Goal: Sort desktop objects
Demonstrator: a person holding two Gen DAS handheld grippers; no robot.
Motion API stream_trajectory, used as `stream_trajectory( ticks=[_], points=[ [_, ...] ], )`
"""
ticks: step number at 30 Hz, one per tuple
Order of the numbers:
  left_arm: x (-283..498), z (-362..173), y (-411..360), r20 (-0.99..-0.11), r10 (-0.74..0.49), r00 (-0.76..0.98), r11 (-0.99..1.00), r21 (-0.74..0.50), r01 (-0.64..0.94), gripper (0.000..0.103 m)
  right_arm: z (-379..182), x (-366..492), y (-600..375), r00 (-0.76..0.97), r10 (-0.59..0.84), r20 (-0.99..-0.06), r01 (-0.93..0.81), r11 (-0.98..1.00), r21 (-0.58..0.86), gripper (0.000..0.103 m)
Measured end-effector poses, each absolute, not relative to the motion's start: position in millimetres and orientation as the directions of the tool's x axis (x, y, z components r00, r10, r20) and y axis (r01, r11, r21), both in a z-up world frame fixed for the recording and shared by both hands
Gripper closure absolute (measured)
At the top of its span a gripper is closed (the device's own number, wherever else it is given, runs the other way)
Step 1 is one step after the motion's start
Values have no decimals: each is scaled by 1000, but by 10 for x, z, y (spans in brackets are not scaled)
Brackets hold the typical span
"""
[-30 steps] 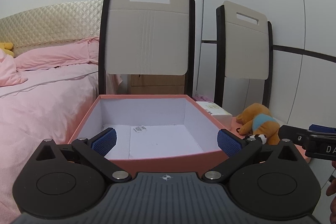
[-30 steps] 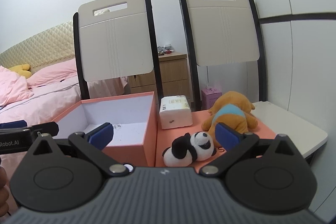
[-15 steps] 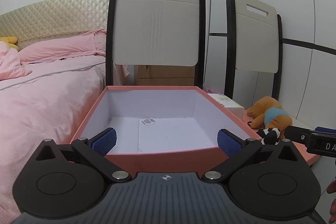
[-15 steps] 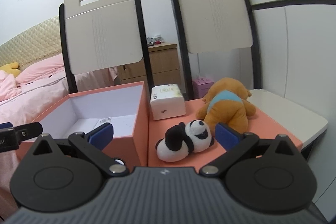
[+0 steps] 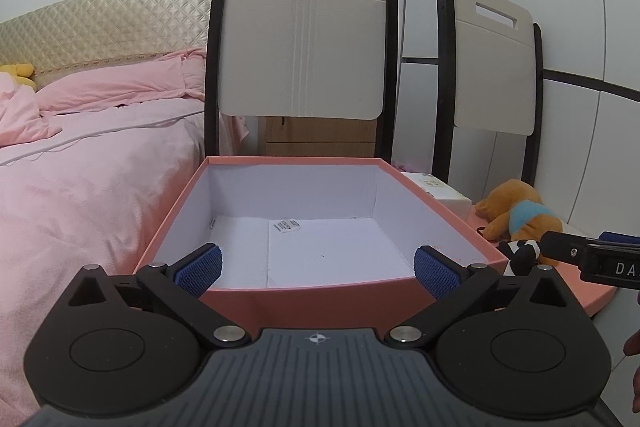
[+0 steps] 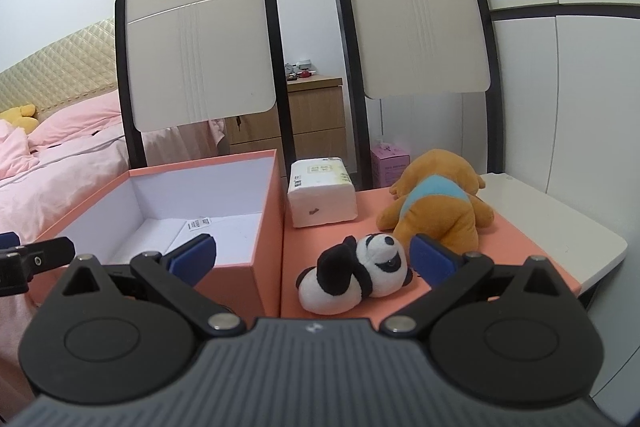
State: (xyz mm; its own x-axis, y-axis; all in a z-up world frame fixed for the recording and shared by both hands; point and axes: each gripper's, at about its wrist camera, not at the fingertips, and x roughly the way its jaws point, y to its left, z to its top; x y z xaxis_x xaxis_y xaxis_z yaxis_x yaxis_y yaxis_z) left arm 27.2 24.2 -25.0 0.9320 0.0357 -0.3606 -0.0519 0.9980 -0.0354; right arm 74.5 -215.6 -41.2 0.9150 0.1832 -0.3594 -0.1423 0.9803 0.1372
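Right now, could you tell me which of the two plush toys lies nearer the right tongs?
The black-and-white panda, lying just ahead of the open right tongs. The orange dog in the blue shirt lies farther back.

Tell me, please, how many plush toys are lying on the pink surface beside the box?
2. The panda lies nearest the camera, in front of the right tongs; the orange bear lies behind it to the right. A third, yellow toy sits away on the bed.

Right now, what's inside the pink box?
The pink box holds no toys: only a white lining and a small printed label on its floor. The strip behind the near wall is hidden.
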Motion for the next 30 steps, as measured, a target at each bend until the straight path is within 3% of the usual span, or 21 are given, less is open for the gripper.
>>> stream_trajectory(
  ticks=[30],
  points=[
    [209,-238,250,-328,16,945,999,-42,-31,0,-337,675,-2183,923,162,-348,-124,984,127,0]
  ],
)
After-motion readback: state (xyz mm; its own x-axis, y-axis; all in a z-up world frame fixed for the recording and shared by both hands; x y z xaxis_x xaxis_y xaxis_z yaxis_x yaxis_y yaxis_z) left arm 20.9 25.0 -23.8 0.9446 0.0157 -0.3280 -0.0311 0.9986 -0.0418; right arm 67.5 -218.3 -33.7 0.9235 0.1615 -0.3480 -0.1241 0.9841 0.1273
